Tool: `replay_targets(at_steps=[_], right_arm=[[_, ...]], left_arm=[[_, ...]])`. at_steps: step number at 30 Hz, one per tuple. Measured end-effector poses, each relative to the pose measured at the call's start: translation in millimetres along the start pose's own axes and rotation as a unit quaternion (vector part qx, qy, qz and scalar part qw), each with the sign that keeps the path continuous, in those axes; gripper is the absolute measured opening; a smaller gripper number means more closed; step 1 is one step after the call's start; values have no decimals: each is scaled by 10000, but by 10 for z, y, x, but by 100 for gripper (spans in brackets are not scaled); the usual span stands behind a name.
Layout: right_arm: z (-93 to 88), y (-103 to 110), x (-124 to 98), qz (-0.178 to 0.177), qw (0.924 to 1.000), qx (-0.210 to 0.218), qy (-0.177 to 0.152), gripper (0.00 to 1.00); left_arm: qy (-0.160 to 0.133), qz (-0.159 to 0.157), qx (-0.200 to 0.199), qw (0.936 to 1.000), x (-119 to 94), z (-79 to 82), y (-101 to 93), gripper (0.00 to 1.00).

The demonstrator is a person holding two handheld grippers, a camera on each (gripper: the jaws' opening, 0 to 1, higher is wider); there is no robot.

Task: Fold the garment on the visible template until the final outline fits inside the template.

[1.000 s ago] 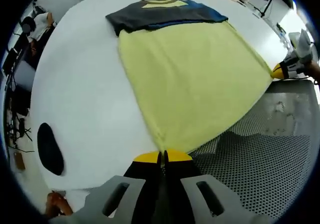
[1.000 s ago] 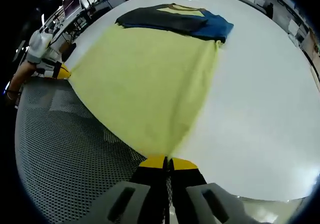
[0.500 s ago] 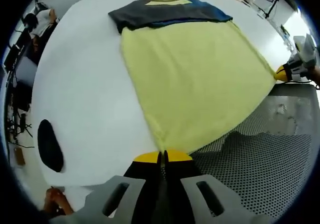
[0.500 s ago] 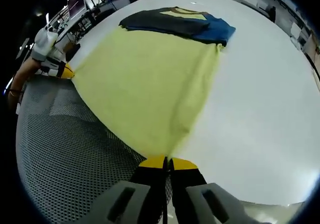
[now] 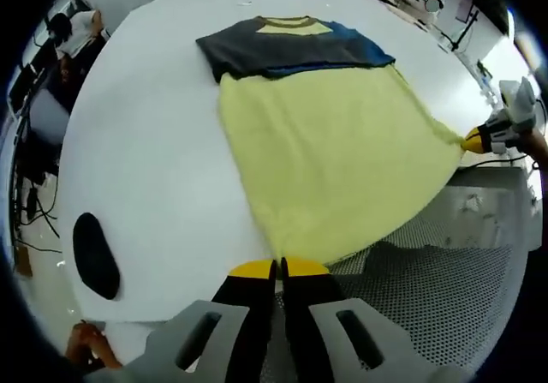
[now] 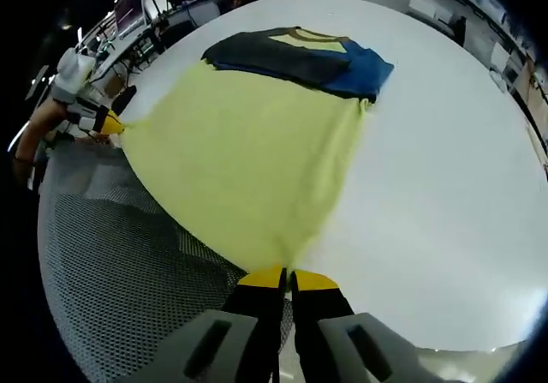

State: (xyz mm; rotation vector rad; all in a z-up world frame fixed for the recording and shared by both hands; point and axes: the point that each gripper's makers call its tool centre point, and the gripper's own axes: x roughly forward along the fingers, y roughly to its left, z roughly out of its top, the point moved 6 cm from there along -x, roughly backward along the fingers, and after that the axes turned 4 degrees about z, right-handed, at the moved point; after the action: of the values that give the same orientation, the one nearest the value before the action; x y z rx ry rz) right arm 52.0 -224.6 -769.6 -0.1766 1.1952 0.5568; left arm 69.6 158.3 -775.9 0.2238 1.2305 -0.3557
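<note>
You have each gripper's fingers pinching a hem corner of the shirt (image 5: 334, 152) — left gripper (image 5: 278, 269), right gripper (image 6: 286, 277) — stretching it taut across the white tabletop (image 5: 154, 143) for a clean fold.

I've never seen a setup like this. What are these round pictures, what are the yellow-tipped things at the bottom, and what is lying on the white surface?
No robot here: a person holds a hand-held gripper in each hand, and a fisheye camera rides on each, hence the round pictures. The left gripper view looks along the left hand-held gripper; the right gripper view looks along the right hand-held gripper. The yellow tips are their jaws.

On the white table lies a yellow T-shirt with dark and blue sleeves folded across its top. Each gripper is shut on one bottom corner of the shirt, stretching the hem over the table's edge above a perforated mat.
</note>
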Motion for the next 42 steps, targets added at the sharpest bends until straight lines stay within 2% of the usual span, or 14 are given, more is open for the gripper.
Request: replay_targets(at_steps=[4,11,26,33,42], right_arm=[[124,-30,-123,-67,9998,-16,-183,0],[300,-89,-263,-155,9989,-93,-438,0],[705,-223,-456,-317,9944,-118,-999,0],[970,-280,-563,-418,9907,-160,-1282,0],[1224,-383,-611,-504,9862,-54,-1574,0]], left_arm=[[-66,47,11,10000,-48,118,13,2],[-422,117,10,9990,-215,382,72,2],[-944,220,-134,9952,-379,801,219,2],[-1307,275,-283,9906,-497,1046,316,2],[-1503,349,-330,9875,-542,1339,408,2]])
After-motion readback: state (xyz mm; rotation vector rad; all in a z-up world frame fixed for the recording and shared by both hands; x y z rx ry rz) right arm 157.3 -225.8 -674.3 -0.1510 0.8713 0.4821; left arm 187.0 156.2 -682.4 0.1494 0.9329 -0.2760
